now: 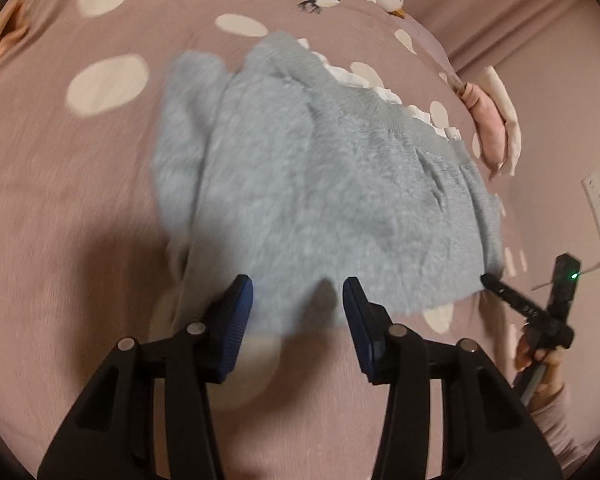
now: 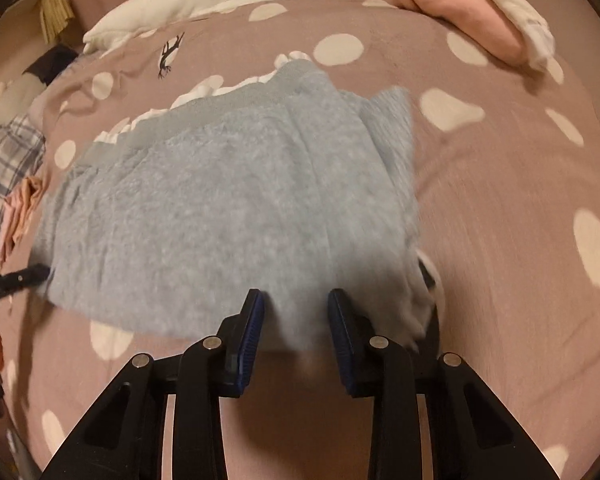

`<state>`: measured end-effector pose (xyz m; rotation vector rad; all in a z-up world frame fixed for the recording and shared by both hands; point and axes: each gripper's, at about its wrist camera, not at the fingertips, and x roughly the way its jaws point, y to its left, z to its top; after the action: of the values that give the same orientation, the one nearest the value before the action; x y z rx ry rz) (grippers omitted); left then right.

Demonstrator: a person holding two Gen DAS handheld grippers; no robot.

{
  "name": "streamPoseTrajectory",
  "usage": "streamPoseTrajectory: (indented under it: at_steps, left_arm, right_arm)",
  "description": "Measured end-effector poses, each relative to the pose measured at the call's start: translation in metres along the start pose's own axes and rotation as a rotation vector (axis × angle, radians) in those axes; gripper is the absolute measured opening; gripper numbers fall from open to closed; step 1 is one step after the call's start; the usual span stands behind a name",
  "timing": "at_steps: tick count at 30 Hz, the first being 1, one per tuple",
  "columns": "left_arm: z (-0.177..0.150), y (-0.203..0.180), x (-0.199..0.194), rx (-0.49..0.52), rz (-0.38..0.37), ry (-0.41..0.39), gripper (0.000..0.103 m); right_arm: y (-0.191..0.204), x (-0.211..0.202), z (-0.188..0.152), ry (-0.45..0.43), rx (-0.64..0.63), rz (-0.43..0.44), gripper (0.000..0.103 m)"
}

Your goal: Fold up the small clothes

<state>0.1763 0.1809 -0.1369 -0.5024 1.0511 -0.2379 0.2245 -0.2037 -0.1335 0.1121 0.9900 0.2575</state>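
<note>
plainly the fleece (image 1: 320,184) lay mid-frame on the bed (image 1: 60,200), soft, light, floppy. left tool (image 1: 298,300) and right tool (image 2: 296,312) straddled its near hem, unclenched; pinch there.

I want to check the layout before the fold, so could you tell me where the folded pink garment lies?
The folded pink garment lies at the far edge of the spotted bedspread, upper right in the right wrist view, under a white cloth, beyond the blue fleece garment.
</note>
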Motion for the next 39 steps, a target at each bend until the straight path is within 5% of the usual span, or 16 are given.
streamPoseTrajectory:
  at_steps: [6, 13, 27, 31, 39]
  left_arm:
    - [-0.029, -0.002, -0.038, -0.033, 0.017, -0.046, 0.070]
    - [-0.067, -0.004, -0.068, -0.077, 0.055, -0.070, 0.079]
    - [-0.112, -0.051, -0.105, 0.012, 0.138, -0.133, 0.090]
    - [-0.120, -0.053, -0.117, 0.009, 0.140, -0.175, 0.102]
    - [-0.129, -0.051, -0.136, -0.024, 0.116, -0.237, 0.102]
  right_arm:
    - [-0.004, -0.024, -0.020, -0.002, 0.056, 0.041, 0.033]
    - [0.009, -0.063, -0.053, -0.069, 0.037, 0.078, 0.040]
    - [0.067, -0.106, -0.091, -0.140, -0.050, 0.151, 0.060]
    - [0.074, -0.112, -0.095, -0.155, -0.051, 0.164, 0.067]
    - [0.087, -0.119, -0.102, -0.172, -0.043, 0.178, 0.076]
